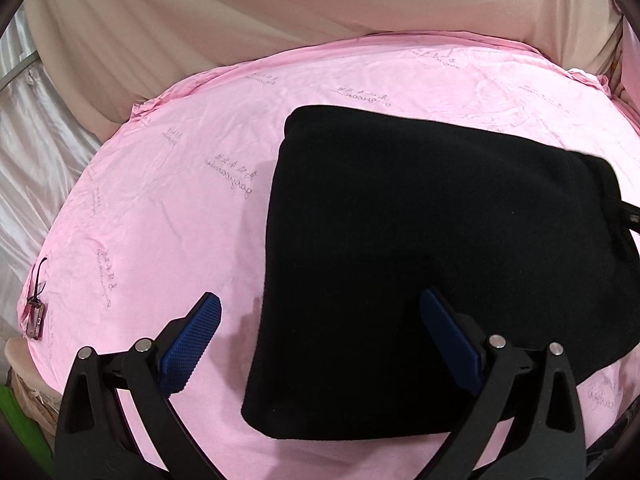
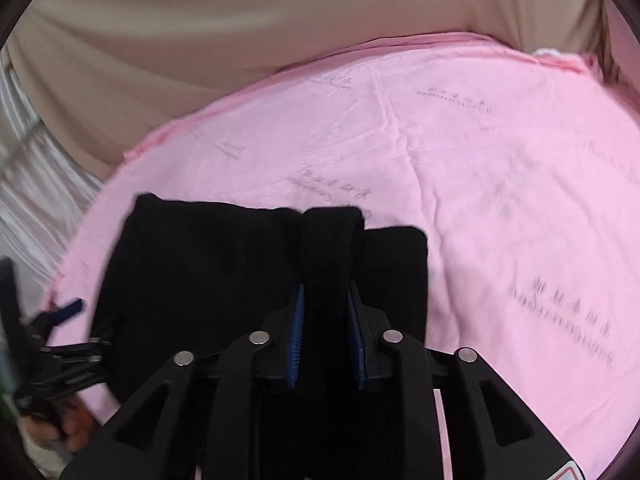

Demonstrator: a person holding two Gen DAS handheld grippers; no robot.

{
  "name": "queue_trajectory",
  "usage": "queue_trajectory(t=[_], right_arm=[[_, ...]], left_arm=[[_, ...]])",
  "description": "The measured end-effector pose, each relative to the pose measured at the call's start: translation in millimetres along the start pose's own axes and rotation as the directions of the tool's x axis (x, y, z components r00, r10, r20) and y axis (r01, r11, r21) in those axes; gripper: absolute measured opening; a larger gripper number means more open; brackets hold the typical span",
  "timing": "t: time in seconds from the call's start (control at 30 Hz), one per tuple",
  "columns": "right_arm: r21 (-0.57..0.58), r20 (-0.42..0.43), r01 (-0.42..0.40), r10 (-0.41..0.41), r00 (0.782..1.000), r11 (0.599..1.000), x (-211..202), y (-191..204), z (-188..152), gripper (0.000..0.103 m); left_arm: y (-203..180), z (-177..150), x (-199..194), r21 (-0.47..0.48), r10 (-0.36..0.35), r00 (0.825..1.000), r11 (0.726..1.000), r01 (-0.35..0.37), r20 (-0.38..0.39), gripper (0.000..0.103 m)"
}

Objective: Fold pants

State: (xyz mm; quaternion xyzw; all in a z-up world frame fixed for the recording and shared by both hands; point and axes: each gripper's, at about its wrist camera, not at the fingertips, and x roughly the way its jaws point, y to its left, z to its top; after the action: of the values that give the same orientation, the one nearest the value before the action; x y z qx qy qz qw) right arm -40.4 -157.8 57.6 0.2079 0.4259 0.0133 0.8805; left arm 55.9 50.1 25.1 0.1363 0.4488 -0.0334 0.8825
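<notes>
Both fisheye views are evenly and softly lit, bright with no harsh glare. The pink printed cloth (image 1: 168, 208) reads clean and slightly washed out. The folded black fabric pants (image 1: 420, 240) swallow detail, nearly featureless. A faint shadow lies beside their lower left edge. Straight lines bow toward the dark circular rims. The left wrist view is sharp; the right wrist view smears with motion blur, worst on the print at its right.

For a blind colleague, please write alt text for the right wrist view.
The right hand-held gripper has a raised band of the folded black pants between its blue pads, above a pink sheet. The left hand-held gripper shows at the left edge.
</notes>
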Motion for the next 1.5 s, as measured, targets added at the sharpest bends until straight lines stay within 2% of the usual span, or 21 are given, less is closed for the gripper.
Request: queue_trajectory(t=[0.03,0.2,0.37,0.47,0.53,0.67,0.73,0.9,1.07,1.13,1.17,1.27,1.3,1.37,1.47,1.5], right_arm=[[-0.003,0.001,-0.017,0.017,1.000,1.000,-6.6,-0.4,-3.6,0.035],[0.010,-0.089,-0.059,0.060,0.994,0.998,-4.6,-1.7,-30.1,0.038],[0.046,-0.071,-0.120,0.123,0.990,0.992,-8.4,-2.0,-38.4,0.042],[0.018,-0.094,-0.104,0.105,0.990,0.994,-2.7,0.8,-39.2,0.044],[0.042,-0.097,-0.118,0.121,0.988,0.992,-3.4,-1.0,-40.7,0.044],[0.048,-0.116,-0.175,0.180,0.977,0.983,-2.3,0.6,-39.5,0.045],[0.042,-0.124,-0.172,0.176,0.977,0.984,4.8,3.6,-40.2,0.047],[0.016,-0.119,-0.163,0.164,0.979,0.986,13.6,7.7,-36.8,0.047],[-0.027,-0.126,-0.154,0.149,0.981,0.988,15.5,11.6,-33.1,0.044],[0.017,-0.133,-0.171,0.172,0.976,0.985,8.4,1.3,-32.9,0.044],[0.031,-0.144,-0.171,0.174,0.974,0.985,5.2,-4.0,-33.4,0.045],[0.032,-0.136,-0.156,0.159,0.978,0.987,-11.5,-12.6,-34.2,0.045],[0.032,-0.141,-0.156,0.158,0.977,0.987,-13.4,-13.3,-34.1,0.046],[0.051,-0.135,-0.137,0.143,0.980,0.989,-18.5,-18.3,-32.9,0.046],[0.086,-0.102,-0.116,0.124,0.987,0.990,-30.2,-30.6,-32.6,0.050],[0.098,-0.089,-0.111,0.120,0.989,0.989,-34.8,-35.5,-33.2,0.051]], left_arm=[[0.1,-0.2,0.2,-0.002,-0.002,1.000,1.000,0.002,-0.001,0.097],[1.0,0.4,3.5,-0.012,-0.009,1.000,1.000,0.008,-0.004,0.098],[1.6,-0.5,4.1,-0.020,-0.015,1.000,1.000,0.015,-0.009,0.098],[4.5,-1.4,3.2,-0.028,-0.029,1.000,0.999,0.029,-0.012,0.098],[8.4,-2.1,3.7,-0.044,-0.053,0.998,0.998,0.052,-0.019,0.098],[28.9,-6.2,-1.0,-0.110,-0.166,0.986,0.980,0.163,-0.015,0.097],[44.3,-9.7,-2.6,-0.153,-0.211,0.977,0.966,0.207,-0.011,0.097],[75.4,-15.0,-3.4,-0.244,-0.234,0.972,0.943,0.226,-0.005,0.097],[85.1,-17.5,-7.6,-0.293,-0.253,0.967,0.925,0.243,0.003,0.097],[78.9,-17.8,-19.5,-0.261,-0.277,0.961,0.925,0.274,0.029,0.097],[74.7,-17.5,-25.7,-0.234,-0.305,0.952,0.923,0.306,0.043,0.097],[48.0,-16.3,-47.4,-0.130,-0.401,0.913,0.904,0.407,0.076,0.097],[28.1,-16.0,-55.8,-0.056,-0.437,0.896,0.896,0.441,0.077,0.097],[-3.0,-15.6,-65.0,0.055,-0.476,0.877,0.880,0.473,0.074,0.097],[-56.8,-16.9,-75.8,0.238,-0.495,0.866,0.851,0.469,0.064,0.098],[-80.1,-18.8,-77.8,0.327,-0.484,0.873,0.836,0.440,0.061,0.098]])
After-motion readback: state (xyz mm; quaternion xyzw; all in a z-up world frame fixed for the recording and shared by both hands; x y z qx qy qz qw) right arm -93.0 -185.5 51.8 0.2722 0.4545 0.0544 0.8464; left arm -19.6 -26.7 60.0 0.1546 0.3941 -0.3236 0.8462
